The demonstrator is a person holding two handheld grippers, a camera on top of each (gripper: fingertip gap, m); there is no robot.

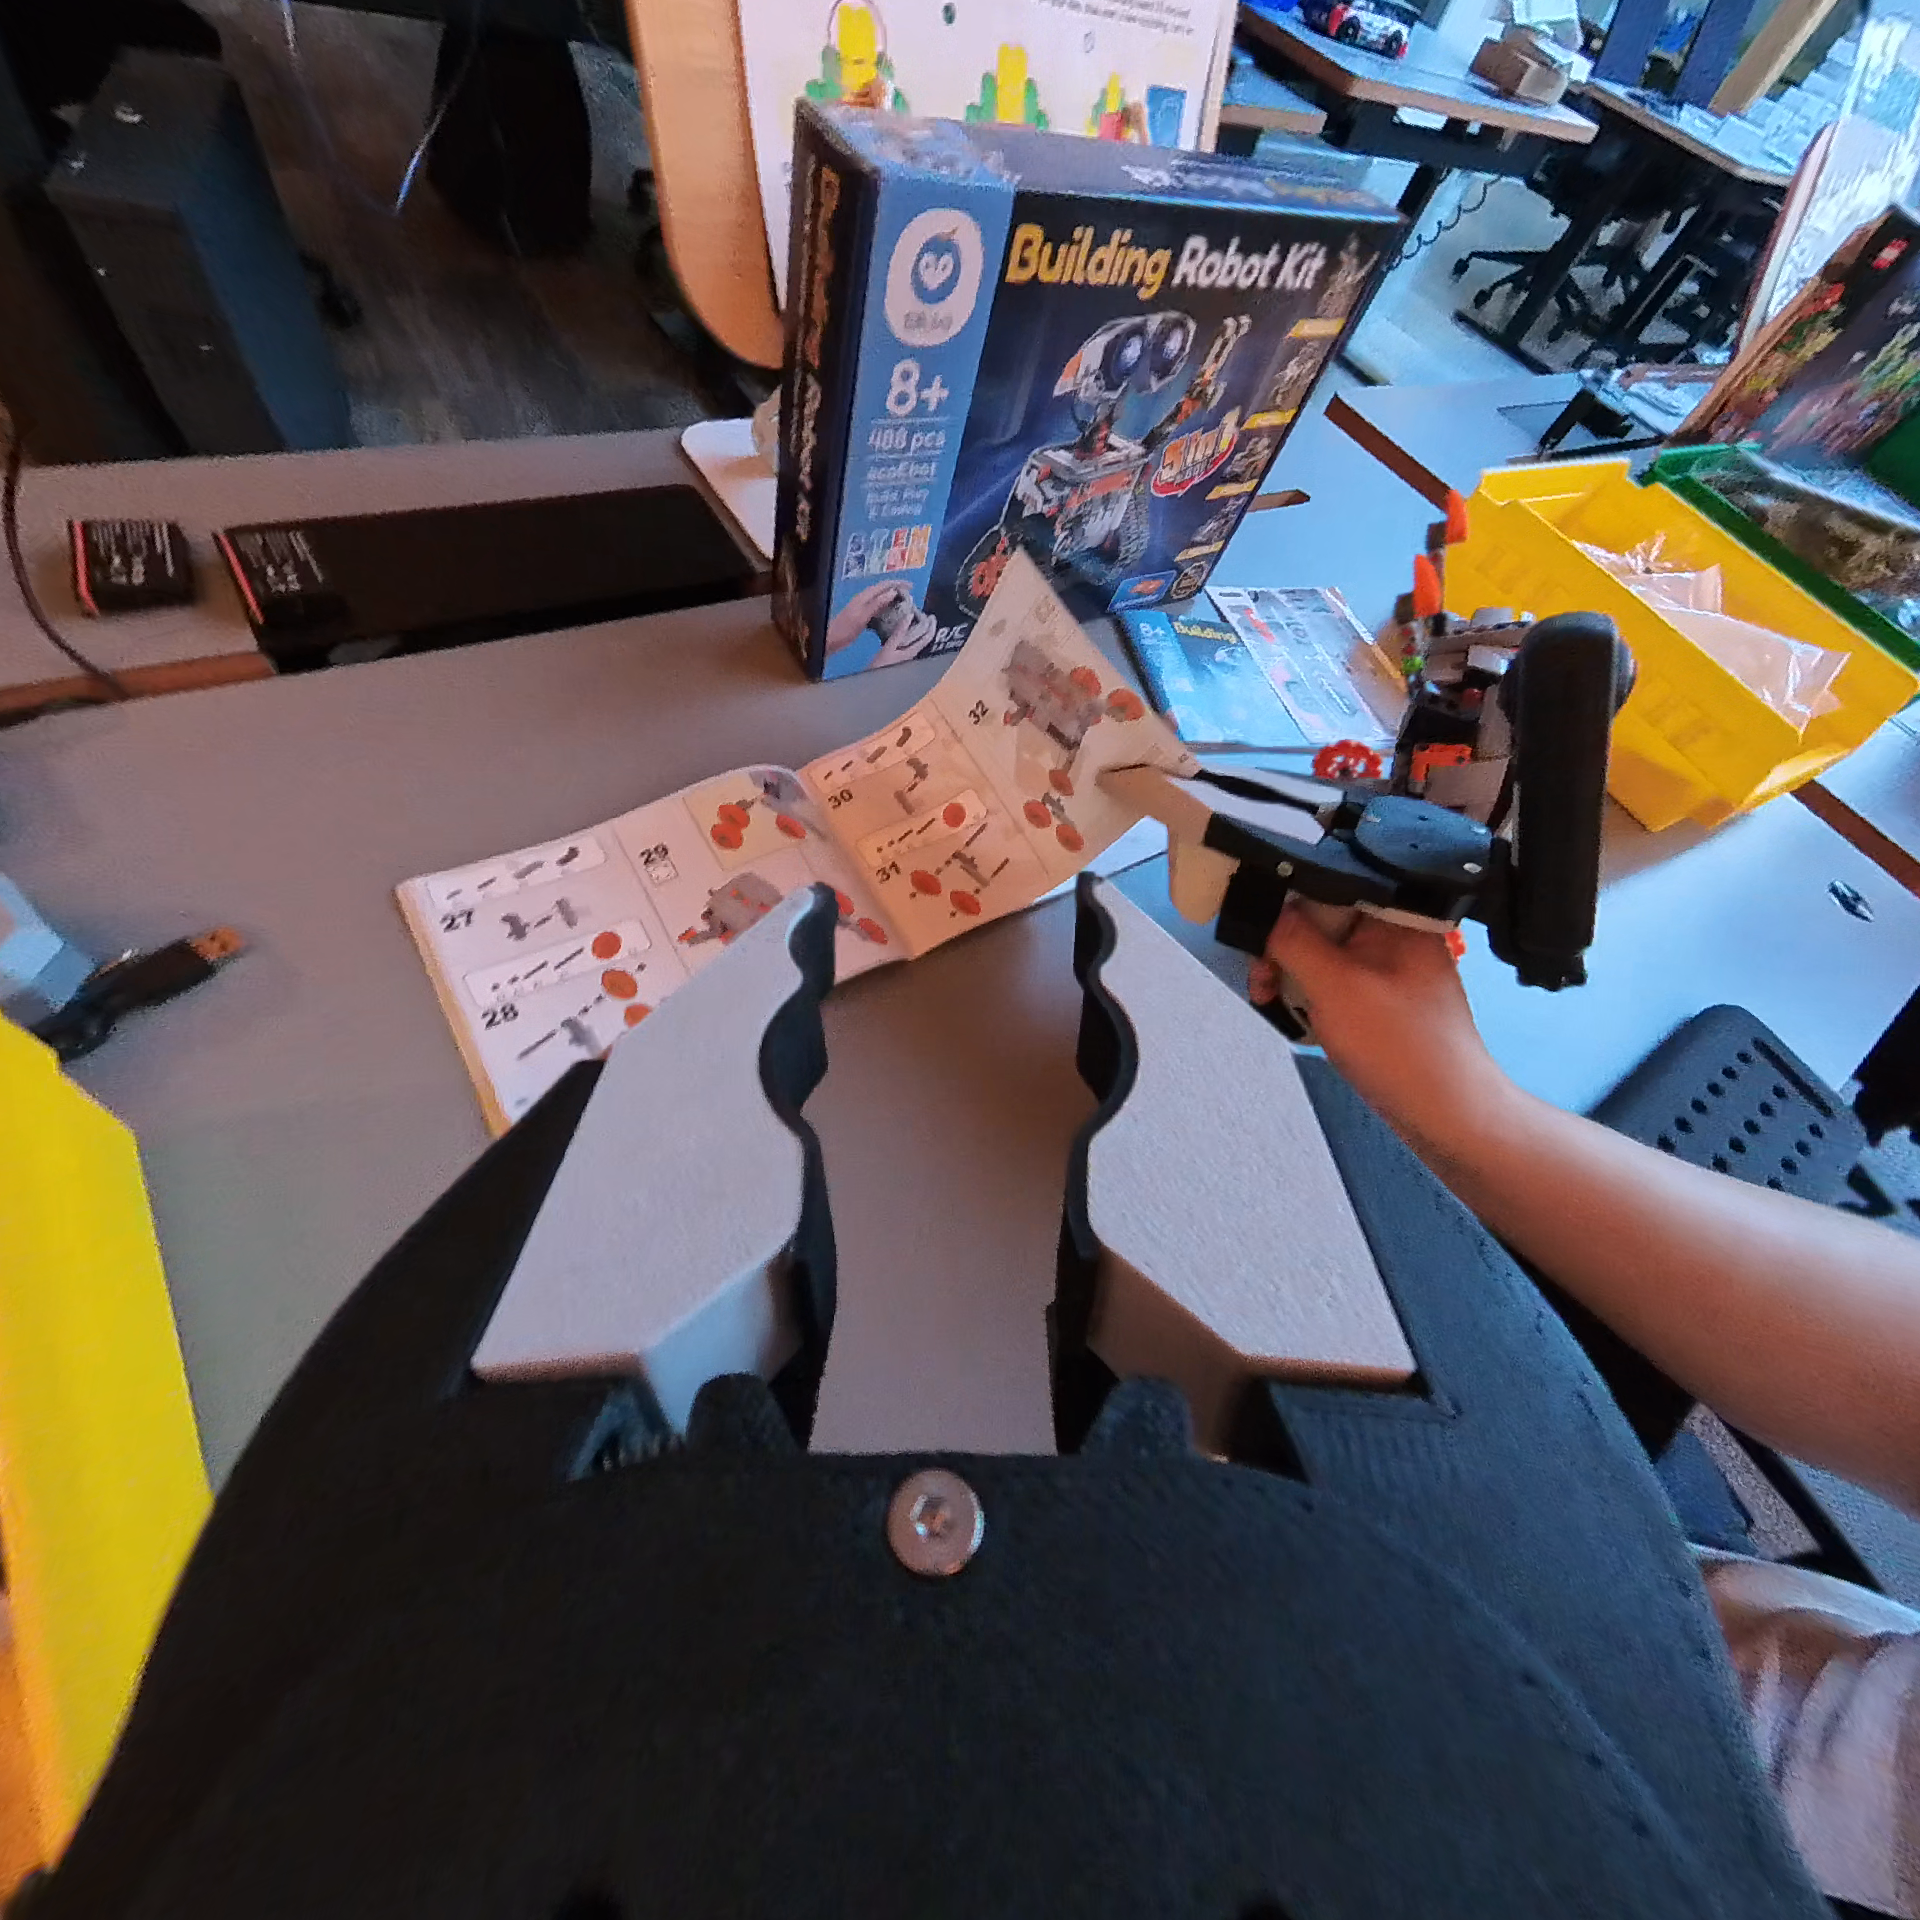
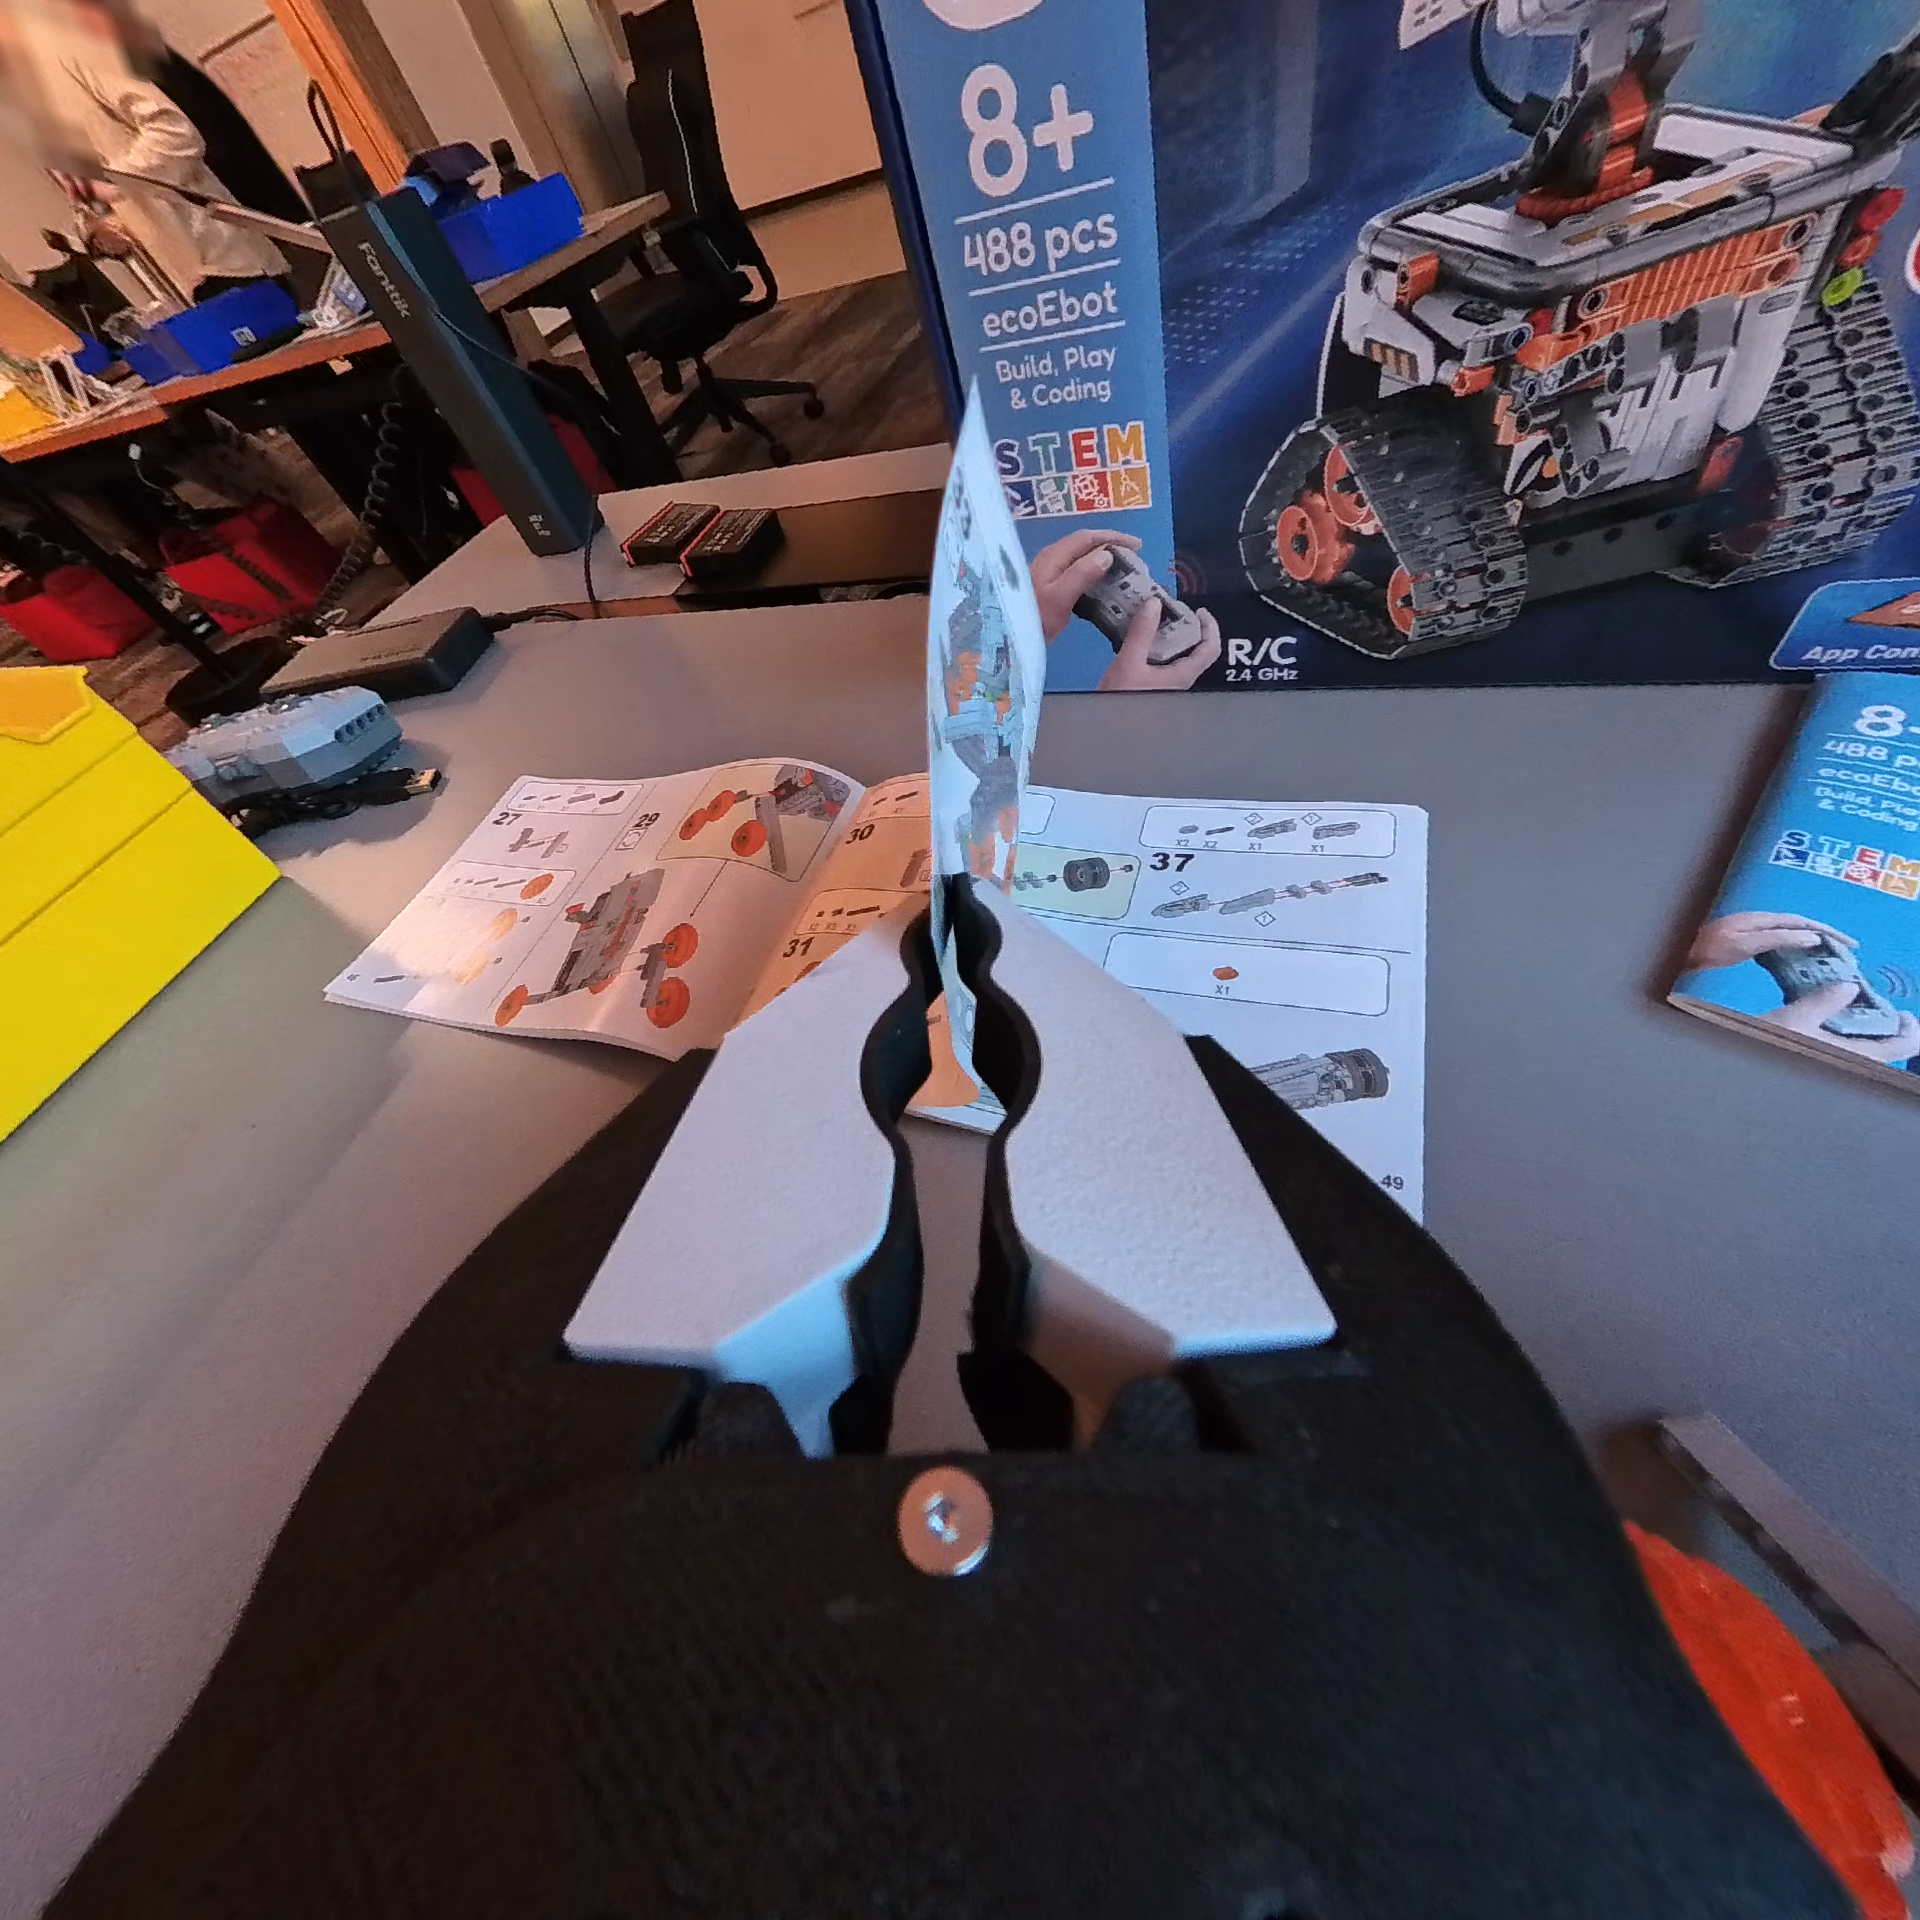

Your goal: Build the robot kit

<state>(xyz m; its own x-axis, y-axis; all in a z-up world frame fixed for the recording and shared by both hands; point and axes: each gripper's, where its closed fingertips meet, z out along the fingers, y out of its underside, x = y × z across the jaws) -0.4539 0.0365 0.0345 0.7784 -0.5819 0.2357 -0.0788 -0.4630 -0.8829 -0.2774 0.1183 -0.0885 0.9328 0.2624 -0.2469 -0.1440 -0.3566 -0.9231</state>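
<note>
At far left, a yellow bin (image 2: pixel 114 883) sits on the grey table (image 1: pixel 312 748), with a grey motor block (image 2: pixel 286 740) and a black cable (image 1: pixel 135 982) just beyond it. Further back lie two small black packs (image 1: pixel 130 566). The left gripper (image 1: pixel 951 914) hovers above the table with its jaws apart and nothing between them, its tips over the near edge of the open booklet (image 1: pixel 665 914). The booklet lies flat on the table in front of the upright kit box (image 1: pixel 1039 384). The right gripper (image 2: pixel 961 914) is clamped on one page (image 2: pixel 982 665) of the booklet, which stands lifted on edge above the flat pages. A hand (image 1: pixel 1361 966) grips that tool. Right of the booklet lies a blue manual (image 2: pixel 1829 883). Behind the tool stands a part-built model (image 1: pixel 1455 686), then another yellow bin (image 1: pixel 1683 644) holding clear bags.
</note>
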